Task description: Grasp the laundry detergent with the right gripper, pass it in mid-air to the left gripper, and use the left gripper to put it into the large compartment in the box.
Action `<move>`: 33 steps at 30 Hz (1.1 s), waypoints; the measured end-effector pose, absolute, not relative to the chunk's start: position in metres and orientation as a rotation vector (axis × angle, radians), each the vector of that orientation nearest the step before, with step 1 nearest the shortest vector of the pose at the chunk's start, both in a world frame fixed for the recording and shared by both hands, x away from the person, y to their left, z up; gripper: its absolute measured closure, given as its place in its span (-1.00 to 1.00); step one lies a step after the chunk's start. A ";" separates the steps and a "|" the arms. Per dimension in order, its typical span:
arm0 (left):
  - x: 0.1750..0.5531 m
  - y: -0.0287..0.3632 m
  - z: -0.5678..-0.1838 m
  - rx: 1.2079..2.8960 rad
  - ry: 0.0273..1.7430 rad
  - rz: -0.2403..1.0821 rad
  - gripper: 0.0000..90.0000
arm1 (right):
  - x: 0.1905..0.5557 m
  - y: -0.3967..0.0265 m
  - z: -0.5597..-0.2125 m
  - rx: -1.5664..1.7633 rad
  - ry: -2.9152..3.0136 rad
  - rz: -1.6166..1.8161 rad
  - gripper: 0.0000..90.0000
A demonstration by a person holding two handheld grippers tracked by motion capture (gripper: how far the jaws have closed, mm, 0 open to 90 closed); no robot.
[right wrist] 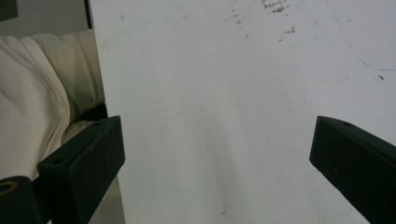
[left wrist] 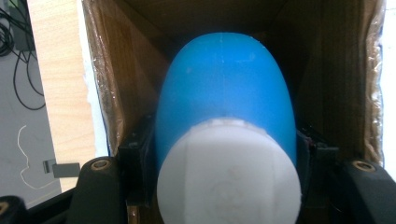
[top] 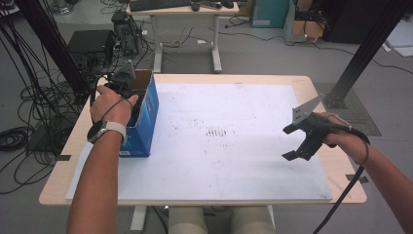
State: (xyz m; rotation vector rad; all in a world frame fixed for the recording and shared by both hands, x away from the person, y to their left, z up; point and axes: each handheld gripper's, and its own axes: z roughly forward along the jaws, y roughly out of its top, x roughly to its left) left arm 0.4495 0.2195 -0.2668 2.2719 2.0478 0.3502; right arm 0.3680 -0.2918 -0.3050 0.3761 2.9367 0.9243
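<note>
A blue bottle (left wrist: 224,93) with a white cap (left wrist: 229,172) lies inside an open cardboard box (left wrist: 112,79). My left gripper (left wrist: 226,154) is shut on the bottle just behind the cap, a black jaw on each side. From above, the left hand and gripper (top: 122,80) reach down into the blue-sided box (top: 146,117) at the table's left edge. My right gripper (top: 291,142) hovers open over the right side of the white board (top: 219,141), nothing between its jaws. In the right gripper view the jaws (right wrist: 215,154) stand wide apart above bare white board (right wrist: 210,93).
The white board covers most of a wooden table (top: 63,180). Cables and equipment (top: 97,44) lie on the floor to the left, a desk (top: 185,9) stands behind, and a black frame post (top: 365,53) rises at the right. The person's legs (right wrist: 37,93) sit below the near edge.
</note>
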 end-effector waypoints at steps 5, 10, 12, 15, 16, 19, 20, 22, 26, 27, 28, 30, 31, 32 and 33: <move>0.450 0.220 -0.267 2.272 2.050 0.348 -0.17 | 0.368 -0.292 -0.305 0.373 2.936 0.927 -0.93; 0.450 0.219 -0.267 2.273 2.052 0.348 -0.17 | 0.368 -0.292 -0.306 0.370 2.931 0.936 -0.93; 0.450 0.220 -0.267 2.277 2.049 0.352 -0.17 | 0.368 -0.292 -0.306 0.370 2.932 0.936 -0.93; 0.450 0.220 -0.266 2.272 2.055 0.340 -0.17 | 0.368 -0.292 -0.306 0.370 2.933 0.934 -0.93; 0.450 0.220 -0.266 2.276 2.052 0.344 -0.17 | 0.368 -0.292 -0.306 0.369 2.932 0.936 -0.93; 0.450 0.220 -0.266 2.272 2.057 0.341 -0.17 | 0.368 -0.292 -0.306 0.380 2.938 0.924 -0.93; 0.450 0.220 -0.266 2.271 2.054 0.339 -0.17 | 0.368 -0.292 -0.306 0.378 2.935 0.932 -0.93; 0.450 0.220 -0.266 2.272 2.056 0.341 -0.17 | 0.368 -0.292 -0.306 0.379 2.934 0.931 -0.93; 0.450 0.220 -0.266 2.275 2.052 0.341 -0.17 | 0.368 -0.292 -0.306 0.378 2.934 0.932 -0.93; 0.450 0.220 -0.266 2.274 2.055 0.339 -0.17 | 0.368 -0.292 -0.306 0.376 2.935 0.933 -0.93; 0.450 0.220 -0.266 2.272 2.056 0.340 -0.17 | 0.368 -0.292 -0.306 0.379 2.934 0.932 -0.93; 0.450 0.220 -0.266 2.273 2.055 0.341 -0.17 | 0.368 -0.292 -0.306 0.374 2.933 0.935 -0.93; 0.450 0.220 -0.266 2.272 2.056 0.341 -0.17 | 0.368 -0.292 -0.306 0.376 2.933 0.934 -0.93; 0.450 0.220 -0.266 2.273 2.054 0.340 -0.17 | 0.368 -0.292 -0.306 0.375 2.934 0.934 -0.93; 0.450 0.220 -0.266 2.275 2.053 0.339 -0.17 | 0.368 -0.292 -0.306 0.371 2.933 0.936 -0.93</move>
